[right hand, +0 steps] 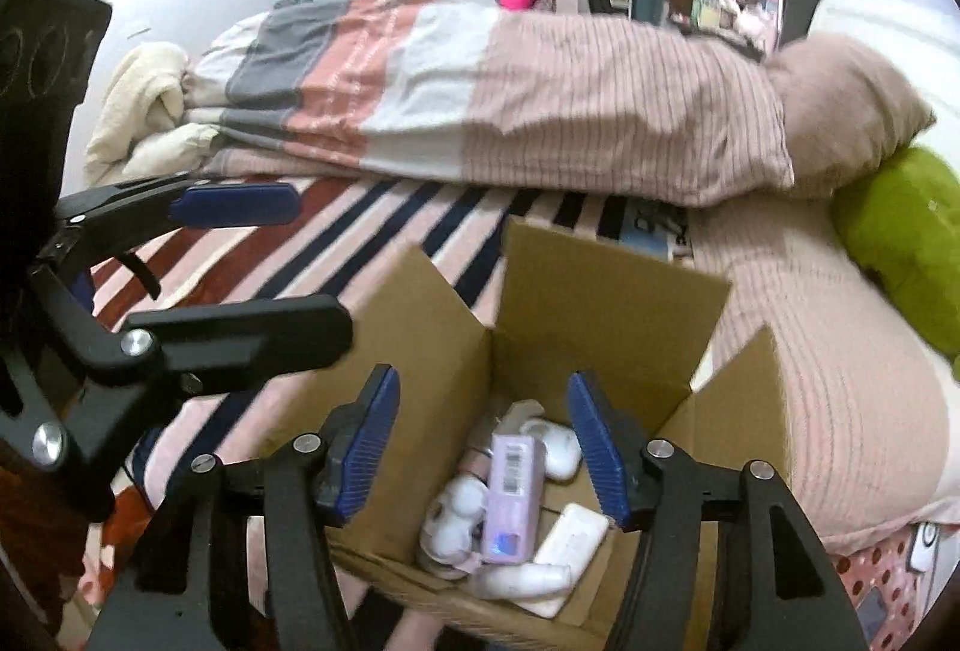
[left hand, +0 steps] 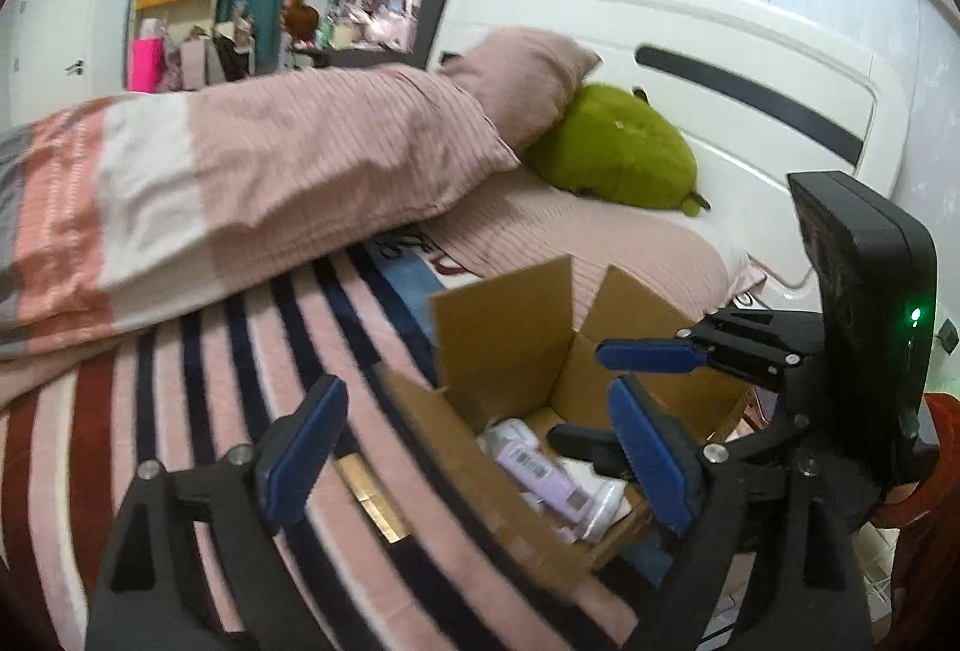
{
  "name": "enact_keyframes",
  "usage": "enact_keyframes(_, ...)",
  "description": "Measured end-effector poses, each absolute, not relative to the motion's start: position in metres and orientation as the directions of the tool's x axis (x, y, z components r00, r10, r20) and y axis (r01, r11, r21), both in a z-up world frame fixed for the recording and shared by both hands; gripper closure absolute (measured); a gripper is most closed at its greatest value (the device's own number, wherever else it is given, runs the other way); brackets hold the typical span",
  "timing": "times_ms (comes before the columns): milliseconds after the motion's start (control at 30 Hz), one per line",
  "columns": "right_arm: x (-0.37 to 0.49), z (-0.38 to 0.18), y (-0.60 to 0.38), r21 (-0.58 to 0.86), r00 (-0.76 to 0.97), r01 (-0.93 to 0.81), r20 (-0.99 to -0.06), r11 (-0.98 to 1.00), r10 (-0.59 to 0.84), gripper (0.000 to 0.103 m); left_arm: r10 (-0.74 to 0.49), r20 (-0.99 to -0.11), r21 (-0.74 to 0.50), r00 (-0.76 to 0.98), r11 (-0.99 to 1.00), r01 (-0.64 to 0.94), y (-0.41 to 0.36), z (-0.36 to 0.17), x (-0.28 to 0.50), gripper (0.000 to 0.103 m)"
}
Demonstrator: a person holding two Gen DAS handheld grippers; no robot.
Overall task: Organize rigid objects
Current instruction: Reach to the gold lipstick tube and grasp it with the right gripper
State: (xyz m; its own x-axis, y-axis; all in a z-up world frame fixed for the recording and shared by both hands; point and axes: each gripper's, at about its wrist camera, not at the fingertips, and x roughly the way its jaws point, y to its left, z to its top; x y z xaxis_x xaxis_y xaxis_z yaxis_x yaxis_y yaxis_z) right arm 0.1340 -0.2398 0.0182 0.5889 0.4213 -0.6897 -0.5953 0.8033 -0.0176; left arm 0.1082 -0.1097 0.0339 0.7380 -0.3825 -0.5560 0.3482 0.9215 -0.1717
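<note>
Now, from left to right: the left gripper (left hand: 474, 459) has its fingers spread wide with nothing between the pads, its left finger (left hand: 306, 447) over the striped bed (left hand: 198, 411) and its right finger (left hand: 648, 453) over the open box (left hand: 504, 333). Below and between those fingers, inside the box, lies a lilac case (left hand: 543, 477) among white items (left hand: 600, 513). The right gripper (right hand: 483, 447) hangs just right of the left one, above the same box (right hand: 606, 285), its fingers about half open and holding nothing. Straight below the gap between its fingers the lilac case (right hand: 513, 495) rests on white bottles (right hand: 456, 525), with a white flat pack (right hand: 570, 537) beneath the right finger (right hand: 597, 447). Beyond the fingers, a folded duvet (right hand: 480, 93) lies across the bed, and further right a green plush (right hand: 906, 225).
</note>
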Motion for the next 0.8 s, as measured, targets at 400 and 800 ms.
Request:
enact_keyframes(400, 0.086, 0.023, -0.109, -0.029, 0.501, -0.745, -0.684, 0.667, 0.530, 0.044, -0.211, -0.536, -0.223, 0.817, 0.969, 0.105, 0.034, 0.004, 0.048, 0.012)
enact_keyframes(800, 0.124, -0.086, -0.056, -0.036, 0.448, -0.636, -0.830, 0.771, 0.331, 0.044, -0.164, -0.621, -0.265, 0.767, 0.964, -0.008, 0.089, -0.089, 0.046, 0.012)
